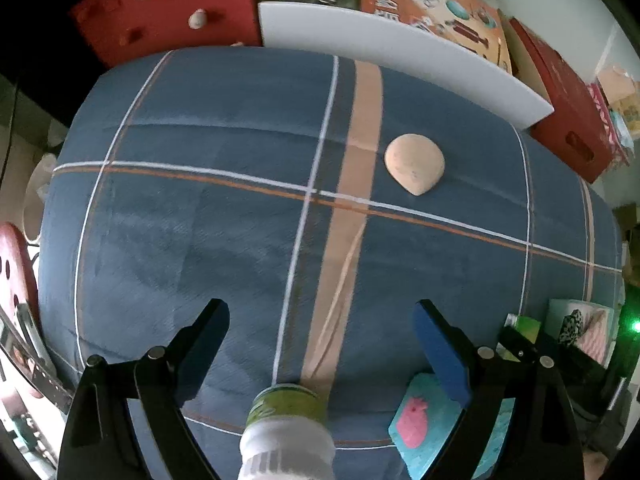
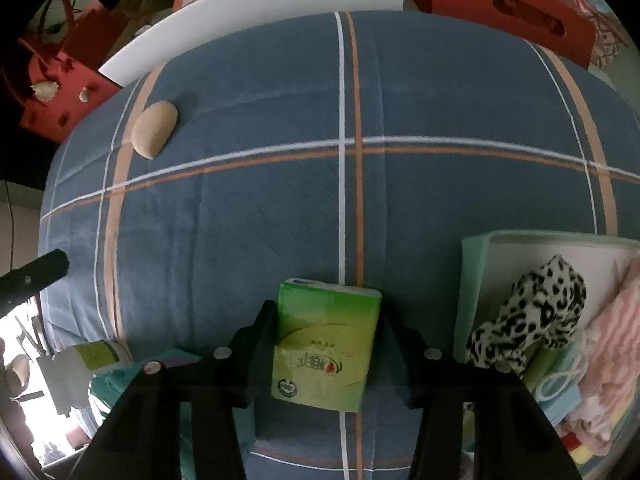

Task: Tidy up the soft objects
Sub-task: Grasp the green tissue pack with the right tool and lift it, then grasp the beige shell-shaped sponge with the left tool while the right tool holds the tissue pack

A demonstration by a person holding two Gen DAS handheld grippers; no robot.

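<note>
A green tissue pack [image 2: 326, 340] lies on the blue plaid cloth [image 2: 260, 220]. My right gripper [image 2: 326, 324] points down over it, and its two black fingers sit flush against the pack's left and right sides. Right of it, a mint-green box [image 2: 472, 256] holds a leopard-print soft piece [image 2: 528, 312] and a pink striped cloth [image 2: 612, 344]. A peach sponge [image 1: 414, 168] rests further out on the cloth [image 1: 200, 220], well ahead of my left gripper [image 1: 322, 316]. That gripper hangs open over bare cloth with nothing between its blue pads [image 1: 440, 352].
A white bottle with a green label [image 1: 286, 420] stands just below the left gripper. A teal card with a pink shape [image 1: 424, 420] lies beside it. A white board [image 1: 400, 60], red boxes [image 1: 560, 96] and an orange box [image 1: 440, 8] border the far edge.
</note>
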